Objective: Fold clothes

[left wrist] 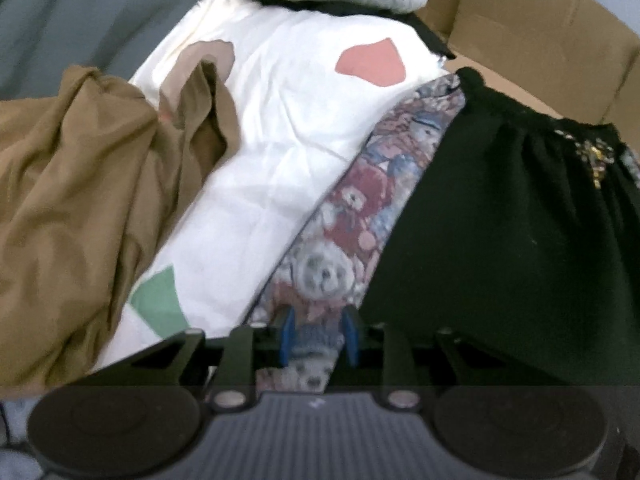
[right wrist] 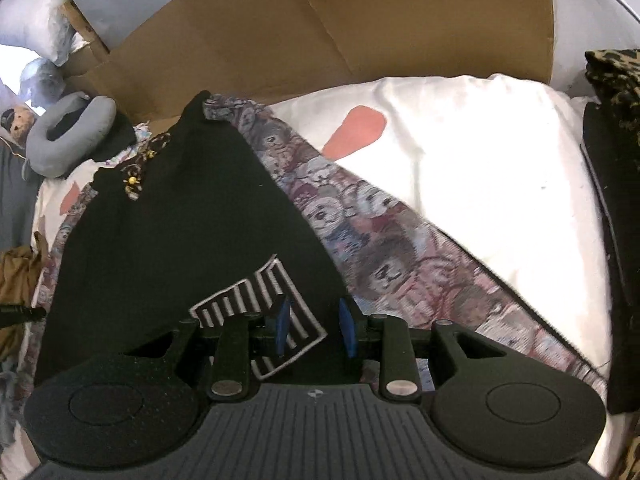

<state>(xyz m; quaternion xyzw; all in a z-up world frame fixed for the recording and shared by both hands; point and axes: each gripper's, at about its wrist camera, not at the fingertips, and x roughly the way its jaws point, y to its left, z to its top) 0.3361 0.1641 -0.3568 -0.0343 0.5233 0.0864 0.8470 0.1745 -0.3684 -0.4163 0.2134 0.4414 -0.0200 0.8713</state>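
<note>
A black garment [left wrist: 500, 220] with a teddy-bear print panel [left wrist: 360, 208] lies spread on a white sheet [left wrist: 280, 140]. My left gripper [left wrist: 319, 336] points down at the print panel near its lower end. Print cloth fills the gap between its blue pads [left wrist: 288, 336], and the jaws are shut on it. In the right wrist view the same black garment [right wrist: 180, 220] carries a striped patch [right wrist: 240, 300] and a print band [right wrist: 380, 248]. My right gripper [right wrist: 314, 330] is shut on the black cloth at the patch's corner, its blue pads [right wrist: 346, 328] set narrowly apart.
An olive-brown garment [left wrist: 68, 208] lies crumpled to the left on the sheet. A cardboard box [right wrist: 320, 32] stands behind the bed. A grey neck pillow [right wrist: 68, 136] lies at the far left, and dark leopard-print clothes [right wrist: 616, 80] are stacked at the right edge.
</note>
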